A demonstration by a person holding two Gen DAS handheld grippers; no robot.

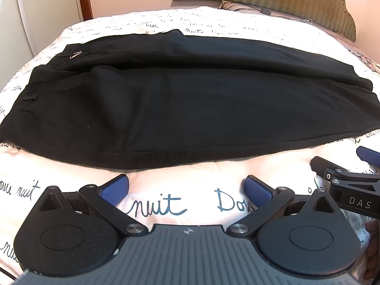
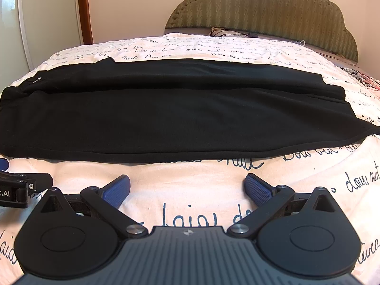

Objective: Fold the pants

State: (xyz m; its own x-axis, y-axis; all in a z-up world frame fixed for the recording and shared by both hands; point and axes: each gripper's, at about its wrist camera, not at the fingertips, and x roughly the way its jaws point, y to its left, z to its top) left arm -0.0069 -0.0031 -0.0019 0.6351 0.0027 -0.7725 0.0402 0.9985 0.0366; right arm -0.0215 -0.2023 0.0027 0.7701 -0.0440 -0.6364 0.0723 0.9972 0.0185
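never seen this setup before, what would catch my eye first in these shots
A long pair of black fabric pants lies flat across the white bedspread with dark cursive writing, waistband to the left. In front, the open left claw and right claw with blue pads hover over the bedspread. A scalloped olive padded headboard stands behind.

Ahead of the left gripper (image 1: 186, 191) lie matt black cloth pants (image 1: 166, 99) on a soft, script-printed cloth bedspread (image 1: 180, 178). Its fingers (image 1: 257, 191) carry dimpled blue pads (rubbery-looking) on matt black plastic arms with shiny metal screws. Beyond, a ribbed fabric headboard (image 2: 273, 7).
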